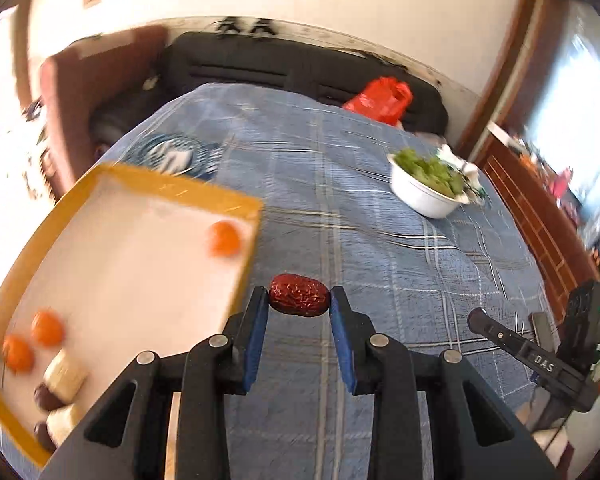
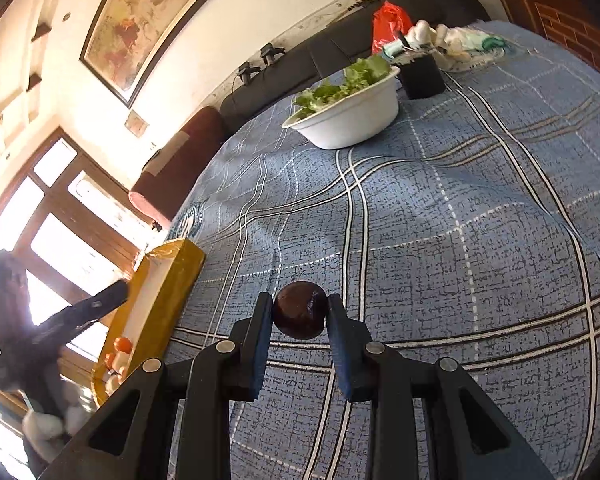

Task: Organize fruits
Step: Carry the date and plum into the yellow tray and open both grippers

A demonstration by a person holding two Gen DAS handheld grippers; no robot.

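The left gripper (image 1: pixel 299 300) pinches a red date (image 1: pixel 299 295) lying sideways, with the yellow tray (image 1: pixel 236 204) close at ten o'clock (the right gripper (image 2: pixel 299 314) squeezes a dark round fruit (image 2: pixel 299 315)).

The tray (image 1: pixel 236 216) and its fruit are motion-blurred, its near corner cut off.

Left gripper (image 1: pixel 299 298) clamped on wrinkled red oval date (image 1: pixel 299 295), just beside yellow-rimmed tray (image 1: pixel 242 276). Right gripper (image 2: pixel 299 312) clamped on dark round fruit (image 2: pixel 299 310), tilted down.
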